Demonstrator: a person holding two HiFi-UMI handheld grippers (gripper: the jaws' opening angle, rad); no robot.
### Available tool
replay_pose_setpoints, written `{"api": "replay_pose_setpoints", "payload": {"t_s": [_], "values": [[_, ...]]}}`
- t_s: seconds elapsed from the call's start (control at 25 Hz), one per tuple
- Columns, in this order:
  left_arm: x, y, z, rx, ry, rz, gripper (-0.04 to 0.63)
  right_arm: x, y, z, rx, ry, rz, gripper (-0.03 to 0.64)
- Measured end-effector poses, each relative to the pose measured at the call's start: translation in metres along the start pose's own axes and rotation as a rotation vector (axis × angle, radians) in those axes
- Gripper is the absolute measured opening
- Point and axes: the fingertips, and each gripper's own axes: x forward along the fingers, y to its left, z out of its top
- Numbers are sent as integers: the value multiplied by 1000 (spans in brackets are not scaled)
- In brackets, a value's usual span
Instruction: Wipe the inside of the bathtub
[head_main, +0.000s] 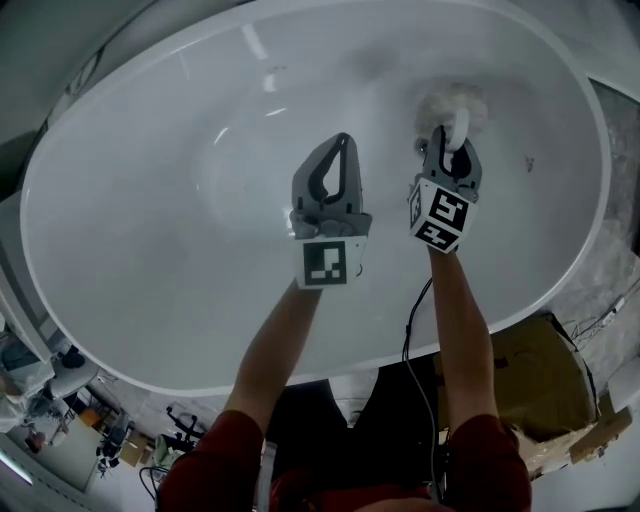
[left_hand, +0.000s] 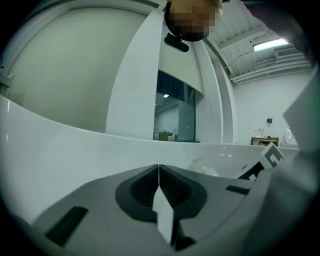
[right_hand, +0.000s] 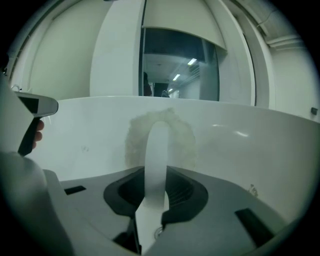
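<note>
— What of the left gripper (left_hand: 158, 172)?
— Its jaws are pressed together with nothing between them, and it hangs inside the tub.
— And the right gripper (right_hand: 156, 176)?
— It pinches a white handle (right_hand: 156, 150). Beyond that, a fluffy pad (right_hand: 186, 137), probably a scrubber head, touches the far inner wall of the white bathtub (head_main: 150, 210).

bathtub (head_main: 150, 200) white | duster (head_main: 450, 103) white | left gripper (head_main: 345, 140) grey | right gripper (head_main: 452, 135) grey | sleeves (head_main: 215, 450) red
</note>
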Motion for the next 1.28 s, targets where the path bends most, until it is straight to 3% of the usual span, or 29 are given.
{"api": "replay_pose_setpoints", "payload": {"t_s": [0.24,0.44,0.96,1.28], "values": [[36,-44,-1,19,3,-36,17,41,-61,-8,-5,14,-52,94],[63,-59,-14,36,19,-41,17,90,-80,-2,-8,8,-45,94],[90,-67,-35,22,31,-45,17,124,-70,-9,0,-12,-38,95],[61,-21,-41,13,52,1,17,135,-19,0,-76,-15,-17,95]]}}
